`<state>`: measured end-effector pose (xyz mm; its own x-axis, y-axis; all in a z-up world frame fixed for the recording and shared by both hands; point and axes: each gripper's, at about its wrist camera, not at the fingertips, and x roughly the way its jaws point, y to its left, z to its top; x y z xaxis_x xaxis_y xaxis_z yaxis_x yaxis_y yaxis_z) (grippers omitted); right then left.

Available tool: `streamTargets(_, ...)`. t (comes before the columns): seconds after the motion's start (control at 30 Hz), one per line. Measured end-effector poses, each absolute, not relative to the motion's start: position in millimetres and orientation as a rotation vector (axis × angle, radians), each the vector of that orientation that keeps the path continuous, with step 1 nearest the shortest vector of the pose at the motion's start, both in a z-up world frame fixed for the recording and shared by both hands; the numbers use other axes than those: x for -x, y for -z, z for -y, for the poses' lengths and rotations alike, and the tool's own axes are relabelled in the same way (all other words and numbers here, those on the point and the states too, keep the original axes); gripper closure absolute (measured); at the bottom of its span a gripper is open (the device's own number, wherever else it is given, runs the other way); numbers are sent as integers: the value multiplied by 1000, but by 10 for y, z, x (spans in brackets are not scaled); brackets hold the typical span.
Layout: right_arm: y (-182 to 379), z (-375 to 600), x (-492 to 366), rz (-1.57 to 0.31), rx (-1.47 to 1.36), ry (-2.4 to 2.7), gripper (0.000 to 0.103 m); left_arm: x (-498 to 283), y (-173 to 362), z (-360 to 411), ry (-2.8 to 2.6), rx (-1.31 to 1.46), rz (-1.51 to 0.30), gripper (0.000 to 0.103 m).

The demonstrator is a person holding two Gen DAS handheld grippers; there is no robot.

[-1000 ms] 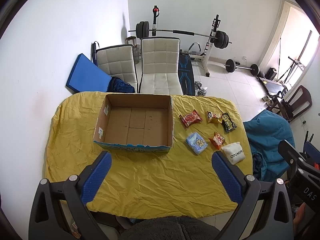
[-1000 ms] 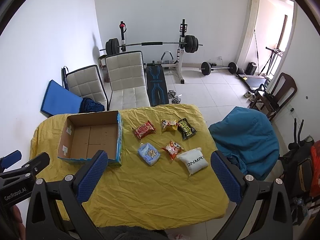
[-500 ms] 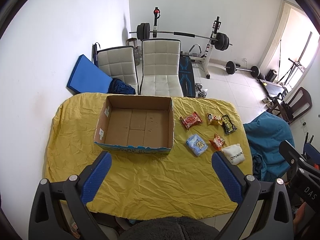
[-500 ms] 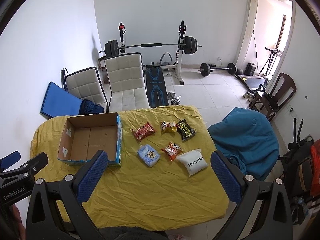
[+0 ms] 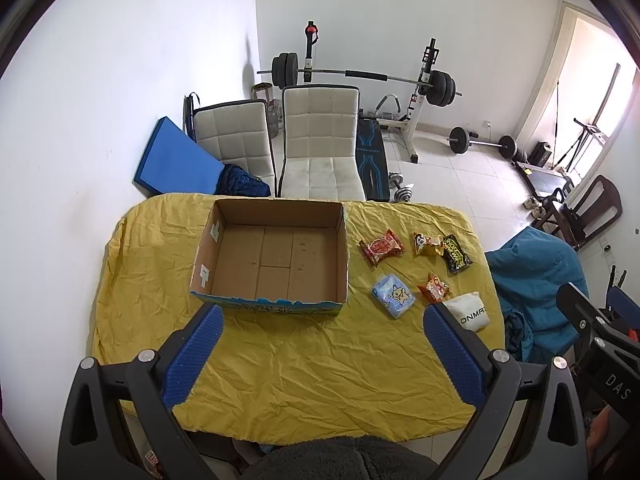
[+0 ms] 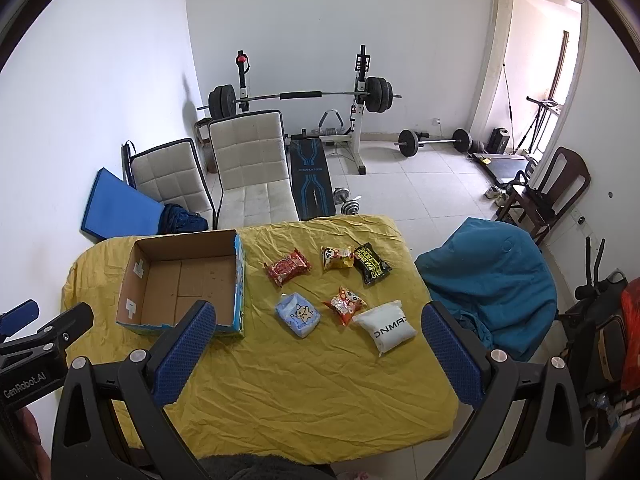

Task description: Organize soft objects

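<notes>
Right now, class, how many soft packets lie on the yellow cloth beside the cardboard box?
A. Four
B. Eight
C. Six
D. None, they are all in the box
C: six packets lie on the cloth to the right of the box, which holds none: red, yellow, black, blue, orange and white.

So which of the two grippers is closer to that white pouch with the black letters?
Probably the right gripper: the white pouch lies between its open fingers. In the left gripper view the pouch sits just past the right-hand finger, off to the side.
</notes>
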<state>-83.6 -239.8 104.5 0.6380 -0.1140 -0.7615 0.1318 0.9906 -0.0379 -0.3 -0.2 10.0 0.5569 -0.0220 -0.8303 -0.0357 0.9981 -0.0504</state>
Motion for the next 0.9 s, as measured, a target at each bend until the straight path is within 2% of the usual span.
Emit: streamTargets(0.9, -1102, 2364, 888, -860, -16, 137, 0, 111, -96, -23, -21, 30, -962, 0)
